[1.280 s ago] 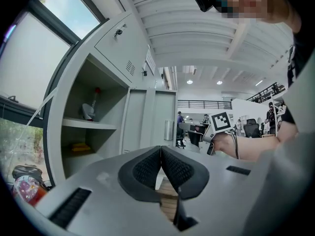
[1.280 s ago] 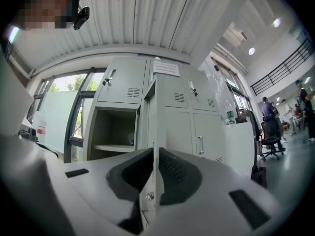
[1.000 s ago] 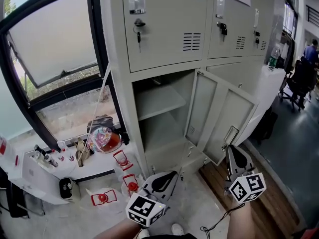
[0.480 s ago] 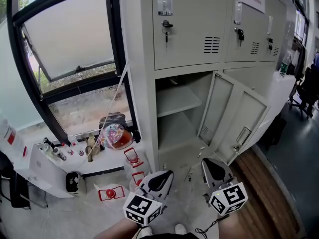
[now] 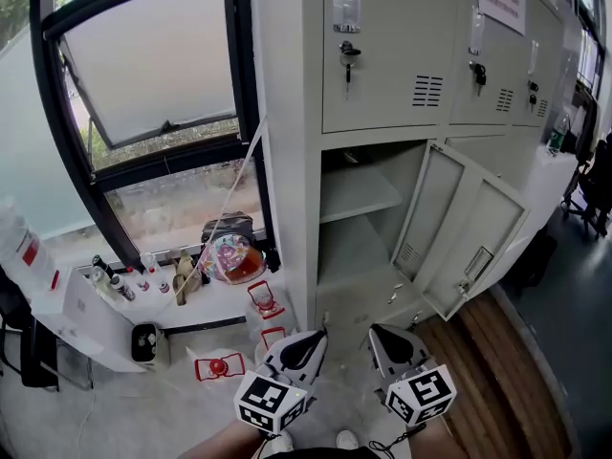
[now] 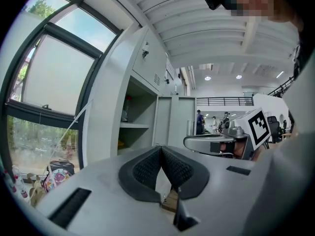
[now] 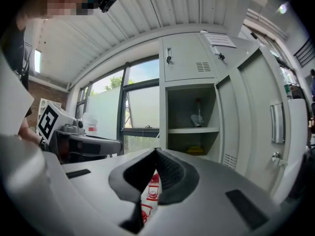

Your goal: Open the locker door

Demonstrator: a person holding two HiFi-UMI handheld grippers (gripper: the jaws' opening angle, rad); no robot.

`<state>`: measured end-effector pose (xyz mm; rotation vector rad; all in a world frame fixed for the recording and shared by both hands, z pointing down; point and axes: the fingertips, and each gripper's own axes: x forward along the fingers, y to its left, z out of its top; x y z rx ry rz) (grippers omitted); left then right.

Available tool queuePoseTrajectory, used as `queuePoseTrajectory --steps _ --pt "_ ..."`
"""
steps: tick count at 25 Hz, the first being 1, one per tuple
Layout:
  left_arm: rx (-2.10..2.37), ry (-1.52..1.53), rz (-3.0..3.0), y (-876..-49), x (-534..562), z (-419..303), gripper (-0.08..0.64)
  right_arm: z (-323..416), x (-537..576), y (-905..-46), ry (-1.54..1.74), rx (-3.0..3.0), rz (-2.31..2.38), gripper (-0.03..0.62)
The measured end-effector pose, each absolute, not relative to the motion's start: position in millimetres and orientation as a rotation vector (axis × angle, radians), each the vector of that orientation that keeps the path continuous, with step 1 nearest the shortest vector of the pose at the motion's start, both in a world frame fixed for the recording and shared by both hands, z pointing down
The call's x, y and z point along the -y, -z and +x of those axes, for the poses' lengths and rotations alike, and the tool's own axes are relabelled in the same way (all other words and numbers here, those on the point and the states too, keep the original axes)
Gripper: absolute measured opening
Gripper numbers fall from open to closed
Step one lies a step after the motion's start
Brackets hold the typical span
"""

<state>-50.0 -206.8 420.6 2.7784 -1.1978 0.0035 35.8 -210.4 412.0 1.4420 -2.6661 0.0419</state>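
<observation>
Nearest to the person, the grey hand-held left gripper [image 5: 311, 344] with black ribbed pads and its twin, the right gripper [image 5: 387, 344], are low in the head view, side by side and both pointing toward the lockers. In each gripper view the two jaws are pressed together at the tips, with nothing between them, so both grippers are closed and empty. Beyond them, the tall pale grey metal locker door [image 5: 459, 228] of the lower unit already stands swung out wide to the right, upright along its long axis, with its small metal handle [image 5: 478, 263] near the free edge. It lies ahead and to the right of the grippers and well apart from both. The right gripper is the nearer one, so I judge that any further pull would fall to it. Behind the door, the open compartment [image 5: 356, 256] shows one pale flat shelf [image 5: 359, 191].
</observation>
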Motion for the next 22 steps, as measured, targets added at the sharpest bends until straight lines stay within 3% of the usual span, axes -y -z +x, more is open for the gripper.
queuePoseTrajectory --steps 22 --pt "1.169 -0.02 2.796 -421 200 -41 0.017 29 195 -420 -0.076 2.683 1.415 0.054"
